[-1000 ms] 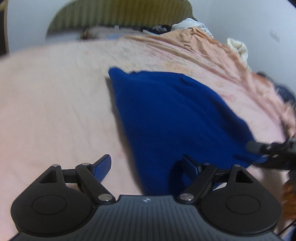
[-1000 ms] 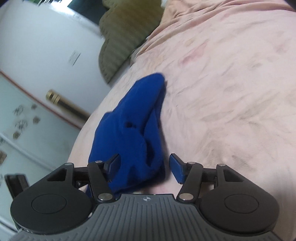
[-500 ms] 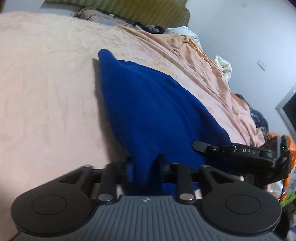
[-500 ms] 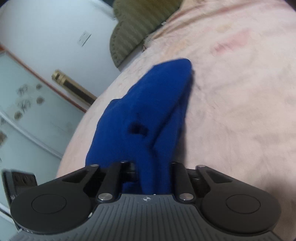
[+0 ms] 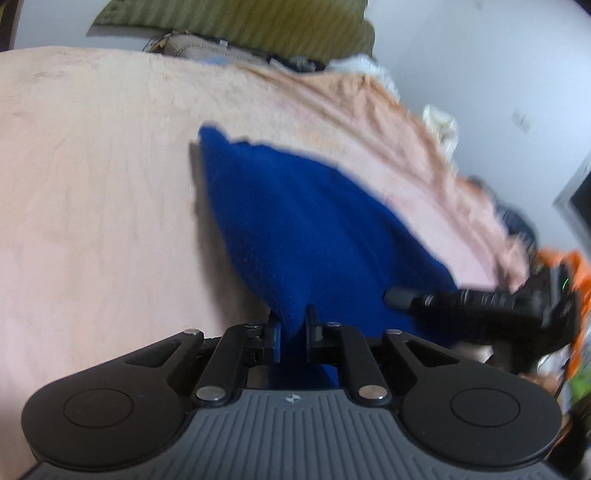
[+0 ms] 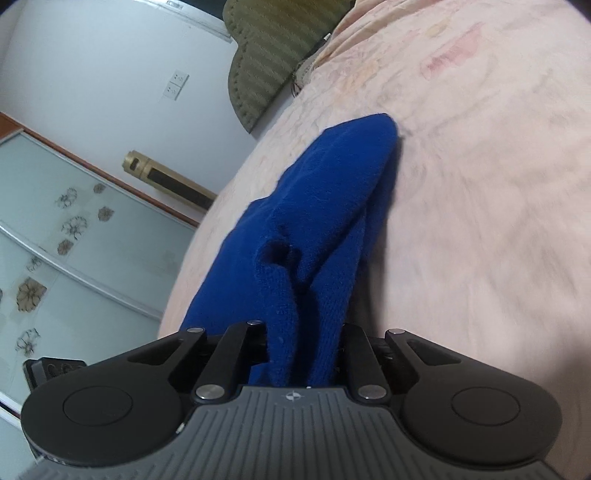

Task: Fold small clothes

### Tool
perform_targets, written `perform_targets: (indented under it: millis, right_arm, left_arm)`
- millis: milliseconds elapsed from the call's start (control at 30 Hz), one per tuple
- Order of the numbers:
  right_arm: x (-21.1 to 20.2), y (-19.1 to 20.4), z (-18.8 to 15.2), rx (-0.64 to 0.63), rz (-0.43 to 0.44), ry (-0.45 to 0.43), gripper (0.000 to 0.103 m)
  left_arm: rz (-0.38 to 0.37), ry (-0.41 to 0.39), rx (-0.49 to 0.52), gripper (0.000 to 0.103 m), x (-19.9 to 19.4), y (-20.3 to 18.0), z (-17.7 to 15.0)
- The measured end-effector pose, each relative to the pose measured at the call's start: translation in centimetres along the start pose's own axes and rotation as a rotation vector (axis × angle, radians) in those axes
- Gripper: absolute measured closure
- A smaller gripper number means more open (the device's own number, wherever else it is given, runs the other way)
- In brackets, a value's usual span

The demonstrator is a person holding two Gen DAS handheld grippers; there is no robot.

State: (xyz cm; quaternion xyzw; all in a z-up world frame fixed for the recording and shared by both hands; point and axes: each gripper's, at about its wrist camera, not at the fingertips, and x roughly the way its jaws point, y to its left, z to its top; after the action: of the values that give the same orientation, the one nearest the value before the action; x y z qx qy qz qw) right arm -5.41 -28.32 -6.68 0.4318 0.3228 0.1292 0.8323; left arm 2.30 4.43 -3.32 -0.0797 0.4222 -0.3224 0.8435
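A small blue knitted garment point(image 5: 314, 229) lies on the pink bed cover point(image 5: 92, 184), its near edge lifted off the bed. My left gripper point(image 5: 293, 325) is shut on the near left corner, a fold of blue cloth pinched between its pads. The right gripper point(image 5: 461, 299) reaches in from the right at the garment's other near corner. In the right wrist view the same garment point(image 6: 332, 206) runs away from me in bunched folds, and my right gripper point(image 6: 304, 343) is shut on a thick fold that hides its pads.
A green quilted headboard point(image 5: 240, 26) stands at the far end of the bed. Loose clothes point(image 5: 439, 122) are heaped along the bed's right side, with orange items point(image 5: 576, 266) beyond. Left of the bed are glass wardrobe doors point(image 6: 55, 240) and a brass cylinder point(image 6: 166, 181).
Both grippers went from open around the garment's near corners to shut on them. The near edge has since been lifted and drawn towards me, and the cloth now hangs in folds.
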Motion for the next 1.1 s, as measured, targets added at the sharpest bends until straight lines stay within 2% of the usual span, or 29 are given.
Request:
perform_targets:
  millis: [133, 200, 233, 267, 300, 367, 400, 467, 500, 533, 567, 600, 633, 700, 733, 800, 867, 967, 1033, 1100]
  right_arm:
    - [-0.6, -0.4, -1.0, -0.009, -0.086, -0.013, 0.083]
    - [-1.5, 0.4, -1.1, -0.04, -0.128, -0.047, 0.074]
    - [-2.0, 0.9, -1.1, -0.07, -0.171, -0.077, 0.07]
    - [-2.5, 1.5, -1.1, -0.1, -0.23, -0.121, 0.06]
    - [-3.2, 2.3, -1.1, -0.135, -0.296, -0.18, 0.056]
    - [-3.6, 4.0, -1.2, -0.216, -0.38, -0.268, 0.055]
    - [-3.4, 5.0, -1.1, -0.266, -0.401, -0.285, 0.055]
    - [-2.1, 6.9, -1.2, -0.364, -0.419, -0.267, 0.055]
    - [-1.2, 7.5, -1.3, -0.409, -0.421, -0.245, 0.053]
    - [0.0, 7.7, -1.3, -0.439, -0.438, -0.209, 0.055]
    - [1.0, 7.4, -1.0, -0.44, -0.468, -0.178, 0.057]
    - [1.7, 6.8, -0.6, -0.404, -0.513, -0.156, 0.054]
    - [1.4, 6.3, -0.5, -0.353, -0.517, -0.159, 0.05]
    - [-0.2, 7.0, -1.1, -0.338, -0.488, -0.212, 0.049]
    - [-0.8, 7.8, -1.8, -0.38, -0.496, -0.237, 0.048]
    - [-1.5, 9.2, -3.2, -0.472, -0.526, -0.257, 0.028]
    - [-1.2, 9.1, -4.2, -0.494, -0.532, -0.219, 0.019]
    - [-0.3, 7.4, -5.0, -0.465, -0.581, -0.121, 0.017]
    - [-0.6, 7.5, -5.8, -0.477, -0.582, -0.141, 0.013]
    - [-1.1, 7.9, -6.3, -0.472, -0.572, -0.14, 0.004]
  left_arm:
    - [0.035, -0.008, -0.006, 0.088, -1.4, 0.5, -0.6]
    - [0.087, -0.046, 0.024, 0.084, -2.7, 0.2, -0.3]
    - [0.126, -0.062, 0.048, 0.08, -3.0, -0.1, 0.0]
    - [0.164, -0.076, 0.067, 0.073, -3.2, -0.5, 0.4]
    - [0.199, -0.091, 0.083, 0.07, -3.3, -0.9, 0.6]
    - [0.246, -0.101, 0.118, 0.065, -2.9, -1.9, 1.1]
    - [0.265, -0.091, 0.139, 0.057, -2.3, -2.6, 1.3]
    - [0.316, -0.064, 0.188, 0.052, -0.9, -3.8, 1.0]
    - [0.342, -0.051, 0.223, 0.052, -0.2, -4.3, 0.5]
    - [0.384, -0.041, 0.258, 0.052, 0.2, -4.9, 0.0]
    - [0.416, -0.044, 0.282, 0.051, 0.2, -5.3, -0.4]
    - [0.434, -0.059, 0.3, 0.05, -0.2, -5.7, -0.8]
    - [0.441, -0.073, 0.305, 0.048, -0.7, -6.0, -1.2]
    - [0.445, -0.085, 0.288, 0.028, -1.4, -6.1, -1.7]
    - [0.448, -0.083, 0.273, 0.026, -1.5, -6.2, -1.9]
    - [0.464, -0.082, 0.252, 0.025, -1.4, -6.3, -2.1]
    - [0.489, -0.071, 0.23, 0.025, -1.2, -6.4, -2.4]
    - [0.508, -0.087, 0.197, 0.022, -1.5, -6.5, -3.0]
    - [0.532, -0.108, 0.188, 0.018, -1.8, -6.6, -3.5]
    - [0.552, -0.125, 0.181, 0.018, -1.9, -6.7, -3.8]
